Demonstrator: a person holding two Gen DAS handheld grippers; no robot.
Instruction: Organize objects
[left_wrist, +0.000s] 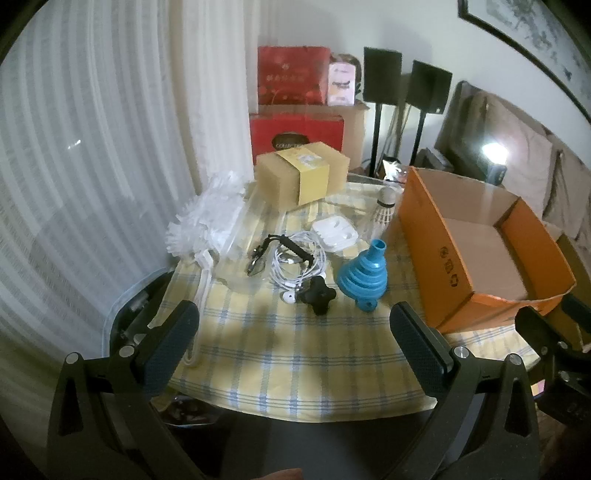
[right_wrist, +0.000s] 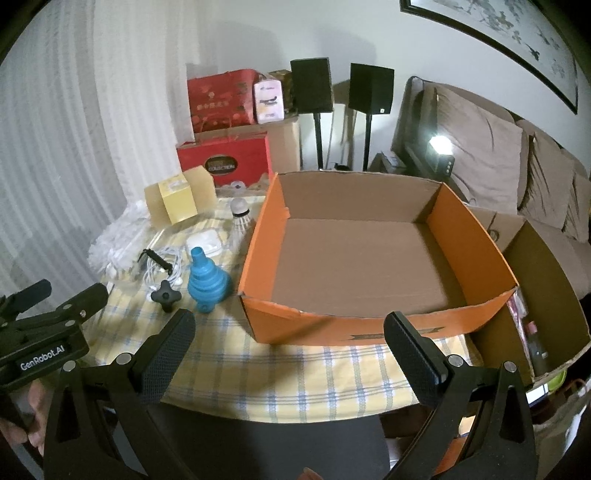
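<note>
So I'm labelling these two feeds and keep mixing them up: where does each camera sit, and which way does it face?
Left wrist: rides the left gripper, looking down and forward at the blue funnel and white earphones; its own open fingers and the right gripper's edge show.
Right wrist: rides the right gripper, facing the empty orange box; its open fingers and the left gripper show.
Shared: checked tablecloth, funnel, orange box, red boxes.

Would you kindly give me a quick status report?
Both tongs open, empty. Orange box empty; blue funnel and the rest loose on tablecloth. Nothing blocking.
</note>
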